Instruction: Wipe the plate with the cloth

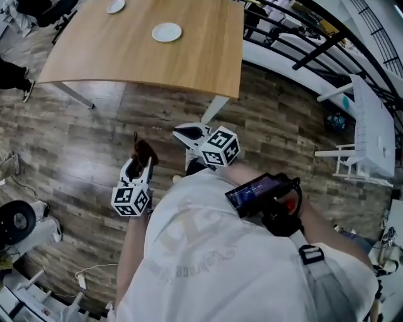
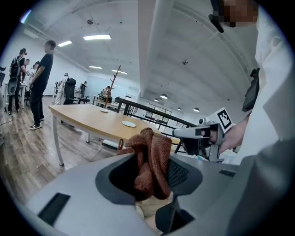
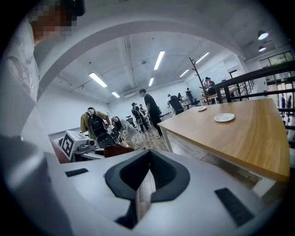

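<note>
Cloth [image 2: 150, 159] in L gripper [image 1: 143, 157], plate [image 1: 167, 32] well apart from it on the bench [image 1: 189, 63].
L gripper clamps the bunched rust-brown cloth above the floor; R gripper [image 1: 192, 133] jaws together, empty. Its tips are hard to make out from the head view.

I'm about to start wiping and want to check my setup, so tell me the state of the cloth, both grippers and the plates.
cloth: bunched up, clamped between the left jaws.
left gripper: shut on the cloth, over the floor, short of the table.
right gripper: jaws together, nothing between them.
near plate: flat on the table, bare, untouched.
far plate: flat on the table, untouched.
</note>
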Available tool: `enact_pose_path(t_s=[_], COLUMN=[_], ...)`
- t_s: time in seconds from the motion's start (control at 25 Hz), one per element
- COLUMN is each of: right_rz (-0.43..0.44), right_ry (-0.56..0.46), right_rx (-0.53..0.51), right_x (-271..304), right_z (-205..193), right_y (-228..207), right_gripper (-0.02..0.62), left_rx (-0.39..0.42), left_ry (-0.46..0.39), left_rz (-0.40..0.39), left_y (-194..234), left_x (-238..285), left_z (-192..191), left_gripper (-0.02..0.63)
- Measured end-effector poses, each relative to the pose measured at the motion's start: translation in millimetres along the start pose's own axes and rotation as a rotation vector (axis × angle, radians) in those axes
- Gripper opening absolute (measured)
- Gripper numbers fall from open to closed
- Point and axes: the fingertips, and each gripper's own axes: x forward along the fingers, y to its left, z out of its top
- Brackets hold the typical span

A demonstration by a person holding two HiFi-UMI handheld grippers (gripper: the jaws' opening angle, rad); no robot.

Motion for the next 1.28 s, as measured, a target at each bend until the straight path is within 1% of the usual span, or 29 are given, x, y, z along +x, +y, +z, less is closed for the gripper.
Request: enact_pose_path(t_s=[0.12,0.24,0.36,0.52,0.64,0.84,0.96,1.12,1.28], right_rz=[-0.012,-0.016,-0.015,-0.029,-0.039,-0.055,-0.076,-0.108,-0.173], right_ry=[0.007,0.002,-0.001,0.008,-0.006,-0.020,-0.027,-0.033,-0.040], right_rx=[0.011,0.016,0.011,0.033,0.045,0.062,0.088,0.109,0.125], right_x=[9.9,15.1,13.2,7.7,9.6,12.0,13.4,27.3,38.4], right_z=[3.3,11.2,22.4,25.5,36.5,44.9,45.4,48.3,53.5], right_y=[-14.4,-36.4,-61.3,-100.2,-128.7,-156.4,-169.2,-179.4,-199.6], right_gripper=[0.014,0.014,0.014,0.014,0.014,0.014,0.014,0.014,0.014], left_rx=[-0.004,-0.001,0.013,0.016,0.036,0.072,0.081,0.093,0.121], left_ry=[0.029,0.044,0.055,0.079,0.097,0.098,0.116,0.141,0.163], left_rz=[-0.014,-0.014,-0.012,-0.021,-0.030,-0.028,-0.033,-0.068,-0.133], left_y=[9.2,17.6,20.8,17.4,20.6,32.9,41.5,63.2,80.6], left_x=[13.9,32.5,59.0,97.8,126.8,154.9,167.8,183.4,207.8], left_z=[1.8,12.8,27.2,39.8,55.6,81.9,88.7,97.2,108.1], left_gripper=[0.170,0.170,0.170,0.170,0.170,0.170,0.170,0.170,0.170])
